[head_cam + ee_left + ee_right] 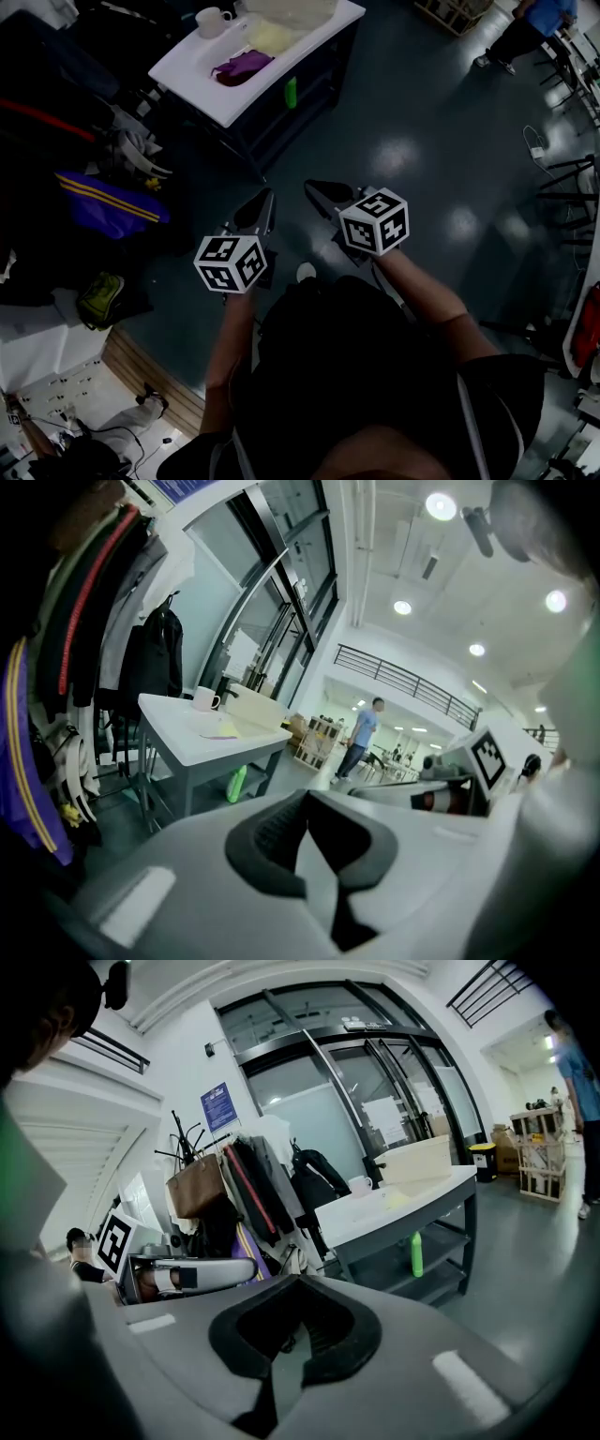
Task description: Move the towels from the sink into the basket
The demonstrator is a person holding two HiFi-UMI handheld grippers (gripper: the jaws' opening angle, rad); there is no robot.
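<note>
At the far left a clothes rack [94, 187] crowds the wall. The left gripper [262, 214] is held out over the floor [412, 141], its jaws closed on nothing. It points toward the counter [192, 70], which stands well apart. The purple towel [242, 67] lies there in the sink [251, 47], with the yellow towel [272, 37] just behind it. A pale bin [292, 11], likely the basket, sits at the counter's far end, near both towels. The right gripper [326, 195] is beside the left one, also closed and empty.

By my reading this is the approach step. Neither towel has been touched, so the task is at its very start. Next the person must close the gap to the counter. One gripper must then open before it comes down on a towel, most likely the nearer purple one. The towel is soft and bunched, so a pinch on a raised fold should hold.
</note>
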